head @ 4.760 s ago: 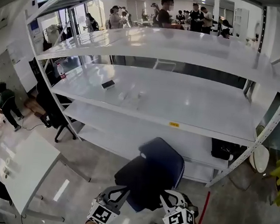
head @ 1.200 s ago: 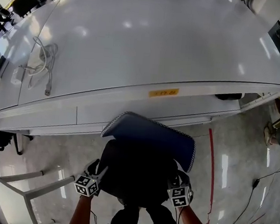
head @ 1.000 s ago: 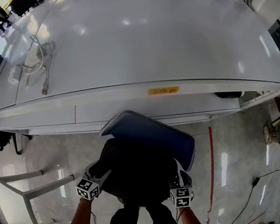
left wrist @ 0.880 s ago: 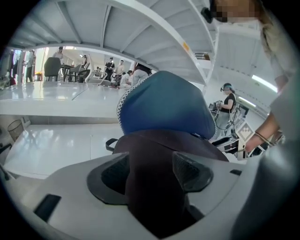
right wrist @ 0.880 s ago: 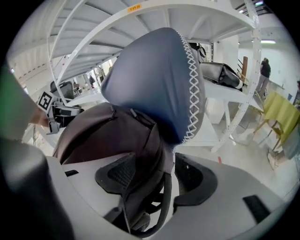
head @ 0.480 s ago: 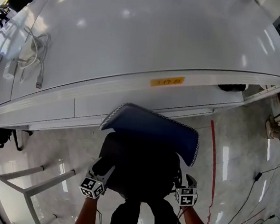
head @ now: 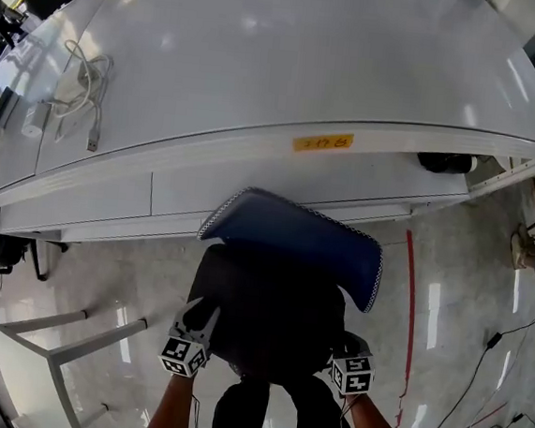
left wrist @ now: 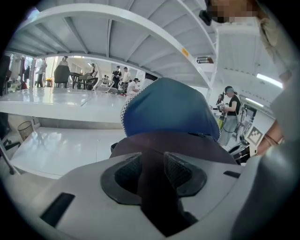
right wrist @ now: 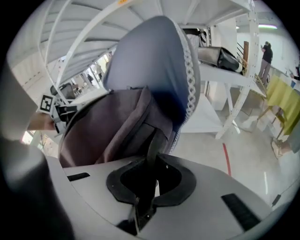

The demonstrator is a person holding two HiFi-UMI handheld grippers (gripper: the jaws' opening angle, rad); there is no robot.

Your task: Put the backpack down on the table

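Note:
The backpack (head: 273,303) is dark, with a blue padded back panel (head: 307,245), and hangs in the air before the white table's front edge (head: 253,165). My left gripper (head: 198,322) is at its left side. In the left gripper view its jaws (left wrist: 152,164) are closing, and the pads press on a dark fold of the backpack (left wrist: 168,112). My right gripper (head: 350,346) is at the right side. Its jaws (right wrist: 151,180) are closing on a thin black strap (right wrist: 153,143) of the backpack (right wrist: 136,98).
The broad white table top (head: 292,60) lies ahead, with an orange label (head: 322,143) on its edge. White cables and an adapter (head: 78,82) lie at its far left. A black bag (head: 445,162) sits on a lower shelf. A red floor line (head: 409,307) runs at right.
Both grippers' jaws stood wide beside the backpack and have since narrowed onto it. The right gripper shifted a little inward. The backpack stays hanging before the table.

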